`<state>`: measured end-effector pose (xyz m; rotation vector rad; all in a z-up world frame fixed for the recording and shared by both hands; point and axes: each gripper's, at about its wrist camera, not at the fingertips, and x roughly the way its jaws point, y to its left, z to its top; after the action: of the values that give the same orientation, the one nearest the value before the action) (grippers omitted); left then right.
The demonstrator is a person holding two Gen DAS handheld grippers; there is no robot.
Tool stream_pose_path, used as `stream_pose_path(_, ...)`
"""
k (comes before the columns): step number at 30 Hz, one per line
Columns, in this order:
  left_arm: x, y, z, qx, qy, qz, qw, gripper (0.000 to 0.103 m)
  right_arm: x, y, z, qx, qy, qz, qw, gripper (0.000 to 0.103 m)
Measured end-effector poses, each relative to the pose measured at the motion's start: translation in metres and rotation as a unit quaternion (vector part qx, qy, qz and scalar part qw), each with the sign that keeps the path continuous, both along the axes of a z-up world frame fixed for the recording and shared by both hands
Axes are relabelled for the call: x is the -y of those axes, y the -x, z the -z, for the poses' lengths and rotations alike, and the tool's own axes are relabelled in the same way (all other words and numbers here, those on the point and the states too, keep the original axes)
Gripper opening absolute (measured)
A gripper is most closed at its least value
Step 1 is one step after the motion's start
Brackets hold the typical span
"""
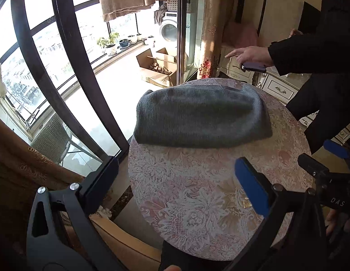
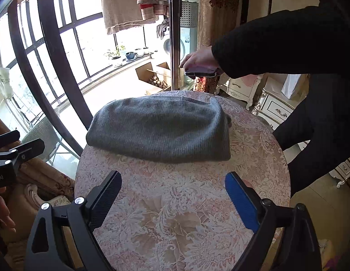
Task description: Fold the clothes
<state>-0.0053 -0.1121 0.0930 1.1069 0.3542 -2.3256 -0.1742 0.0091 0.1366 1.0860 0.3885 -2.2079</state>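
Note:
A grey knitted garment [image 1: 202,117] [image 2: 161,128] lies folded into a compact bundle on the far half of a round table [image 1: 197,203] [image 2: 175,214] covered in a pink floral cloth. My left gripper [image 1: 177,169] hovers over the table's near left part, short of the garment, open with nothing between its fingers. My right gripper [image 2: 173,178] is also open and empty above the near part of the table. In the left wrist view the right gripper [image 1: 332,155] shows at the right edge. In the right wrist view the left gripper [image 2: 17,146] shows at the left edge.
A person in black stands beyond the table on the right, one hand [image 1: 249,55] holding a phone [image 2: 202,71] above the far edge. A dark-framed glass door [image 1: 68,72] runs along the left, with a wicker chair [image 1: 50,140] outside. White cabinets [image 2: 276,110] stand at the right.

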Motion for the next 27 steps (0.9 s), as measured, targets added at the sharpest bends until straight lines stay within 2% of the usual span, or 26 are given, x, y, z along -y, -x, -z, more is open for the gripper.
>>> stream_pose_path(5,-0.013,-0.016,-0.025,-0.013,0.004,-0.002,0.9999,0.103,-0.008,-0.015,-0.026,-0.01,0.004,-0.015,1.0,0.101)
stream_pose_path(9,-0.02,-0.02,-0.033,-0.013,-0.001,-0.001,0.9999,0.103,-0.011,-0.021,-0.038,-0.011,0.008,-0.021,1.0,0.101)
stream_pose_path(12,-0.024,-0.022,-0.034,-0.014,0.005,0.001,0.9999,0.103,-0.012,-0.024,-0.042,-0.011,0.011,-0.025,1.0,0.101)
stream_pose_path(16,-0.019,-0.026,-0.027,-0.013,-0.011,0.002,0.9998,0.103,-0.014,-0.029,-0.04,-0.006,0.015,-0.035,0.999,0.102)
stream_pose_path(18,0.001,-0.032,-0.019,-0.028,-0.045,-0.004,0.9986,0.103,-0.015,-0.032,-0.036,-0.004,0.016,-0.049,0.999,0.102)
stream_pose_path(21,0.063,-0.039,0.017,-0.05,-0.126,-0.036,0.9901,0.103,-0.014,-0.032,-0.028,0.016,0.039,-0.069,0.997,0.103)
stream_pose_path(22,0.088,-0.039,0.036,-0.066,-0.176,-0.039,0.9815,0.103,-0.011,-0.025,-0.021,0.032,0.048,-0.064,0.996,0.103)
stream_pose_path(24,0.139,-0.035,0.077,-0.088,-0.275,-0.048,0.9563,0.103,0.001,-0.004,-0.003,0.081,0.066,-0.043,0.994,0.103)
stream_pose_path(26,0.184,-0.026,0.109,-0.098,-0.311,-0.067,0.9429,0.103,0.018,0.017,0.019,0.117,0.078,-0.038,0.989,0.103)
stream_pose_path(27,0.203,-0.017,0.12,-0.096,-0.307,-0.071,0.9442,0.103,0.026,0.03,0.031,0.133,0.077,-0.038,0.987,0.103)
